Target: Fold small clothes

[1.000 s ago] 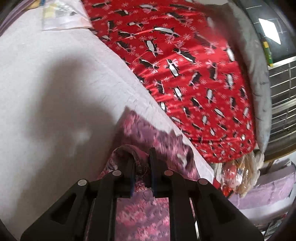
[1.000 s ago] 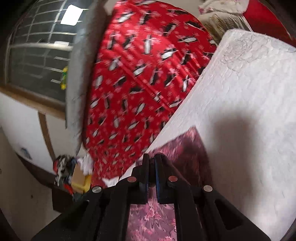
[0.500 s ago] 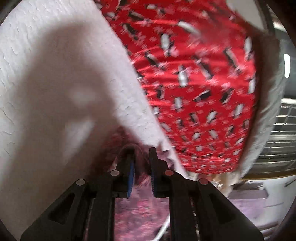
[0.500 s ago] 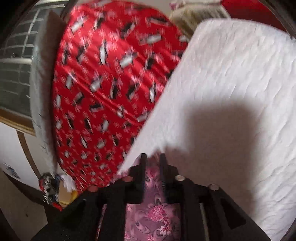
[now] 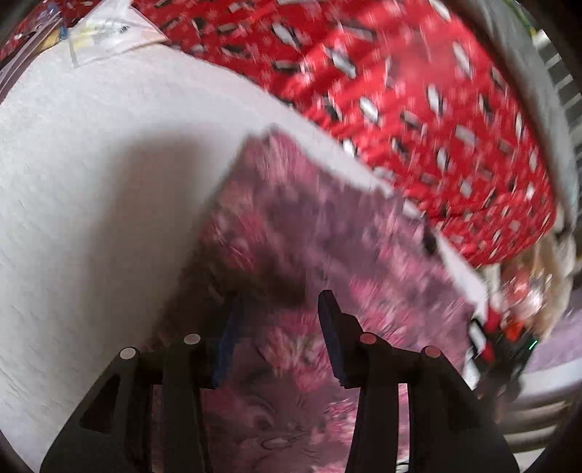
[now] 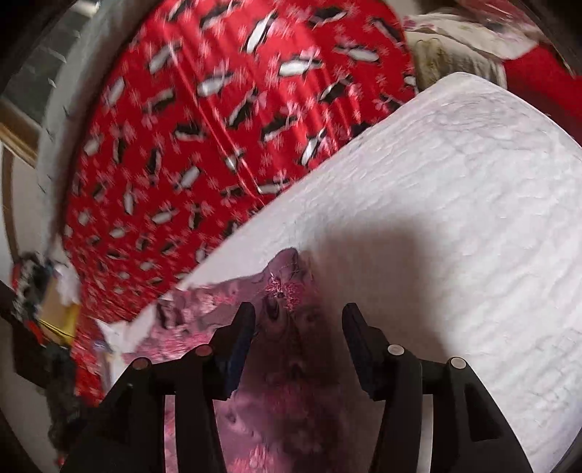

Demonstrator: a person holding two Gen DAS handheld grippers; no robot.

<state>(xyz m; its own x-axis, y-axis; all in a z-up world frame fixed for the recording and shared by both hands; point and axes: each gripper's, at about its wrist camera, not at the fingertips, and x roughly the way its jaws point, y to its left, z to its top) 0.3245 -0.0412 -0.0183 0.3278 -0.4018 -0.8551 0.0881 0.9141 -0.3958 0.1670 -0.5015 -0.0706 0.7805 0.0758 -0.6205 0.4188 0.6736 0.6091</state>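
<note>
Both pairs of jaws are spreading apart, nothing pinched between them: the left gripper (image 5: pixel 276 302) and the right gripper (image 6: pixel 298 313) each hang just over the pink floral garment (image 5: pixel 313 233) with the cloth lying loose under the gap. That garment rests on the white quilted pad (image 5: pixel 91 174), right up along the pad's edge where it meets the red penguin-print blanket (image 5: pixel 418 91), one corner peak (image 6: pixel 287 269) poking up ahead of the right fingers. My worry is that the fresh fold may spring back or slide, since the fabric looks slippery and sits so near that edge; a fingertip dragging on the way out could pull the layer open or tug it onto the blanket. A paper-like sheet (image 5: pixel 105 29) lies at the pad's far corner, well clear. Cluttered bits (image 5: pixel 509 327) crowd beyond the blanket's end, but nothing blocks the garment itself.
</note>
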